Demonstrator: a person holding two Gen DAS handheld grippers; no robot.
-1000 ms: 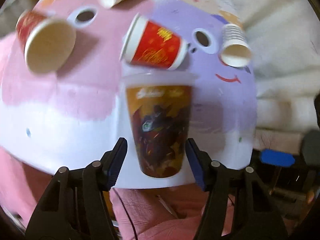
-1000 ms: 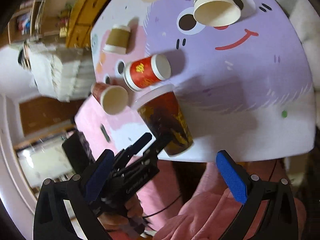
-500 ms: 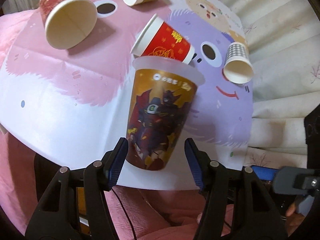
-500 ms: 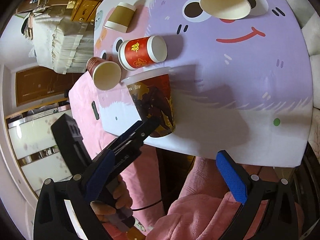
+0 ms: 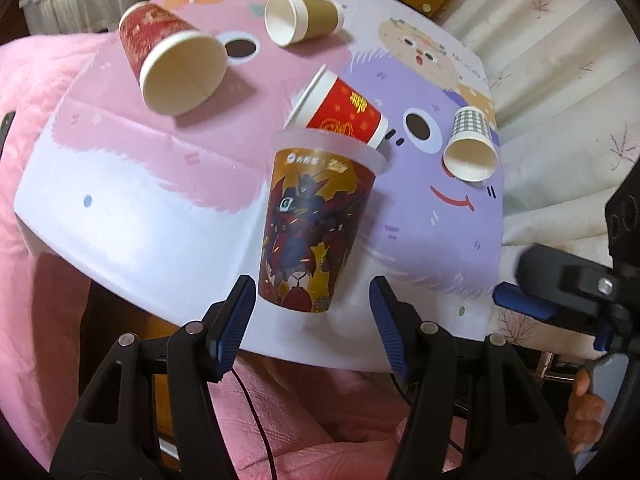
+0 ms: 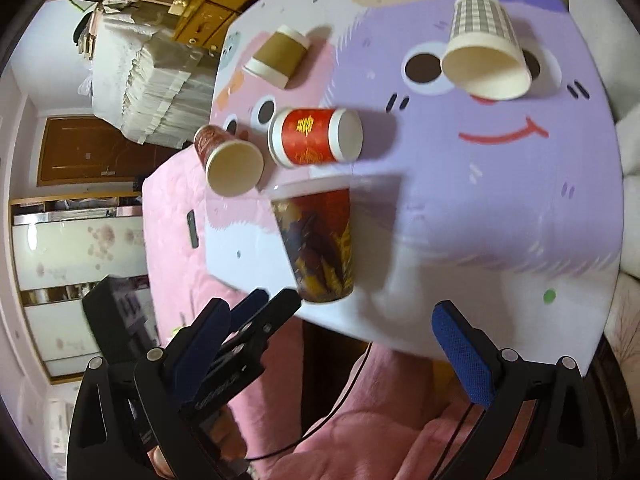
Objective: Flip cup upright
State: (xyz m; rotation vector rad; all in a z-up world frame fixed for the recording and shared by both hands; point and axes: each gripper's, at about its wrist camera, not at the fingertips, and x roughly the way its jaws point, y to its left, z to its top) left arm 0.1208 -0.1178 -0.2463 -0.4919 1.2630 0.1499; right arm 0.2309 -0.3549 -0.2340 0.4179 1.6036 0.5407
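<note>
The printed plastic cup (image 5: 314,228) stands on its base with the rim up, near the front edge of the counter (image 5: 132,232), its clear lip just in front of the bright red paper cup (image 5: 344,114). It looks a thin-walled, light thing, probably empty: stiff enough at the rim and base, springy and slick along the glossy middle, so a hard squeeze would likely dent it and a nudge could tip it over. The safest hold would be low on the body, across the narrow part above the base.

The left claw (image 5: 312,320) is spread wide with the cup's foot between its blue pads (image 5: 236,316), neither pad touching the wall. The right claw (image 6: 348,344) is likewise spread and pinches nothing, hanging off the counter's front edge at about 6 o'clock from the cup.

Around it, four paper cups lie on their sides: the bright red one at 12 o'clock, a dark red cup (image 5: 172,68) at 10 o'clock, a brown sleeved cup (image 5: 304,18) well beyond at 12, and a checked cup (image 5: 472,144) at 2 o'clock. Judging by that, this cup seems done and the others remain. A pink quilt (image 5: 36,132) lies past the counter's edge at 9 o'clock.
</note>
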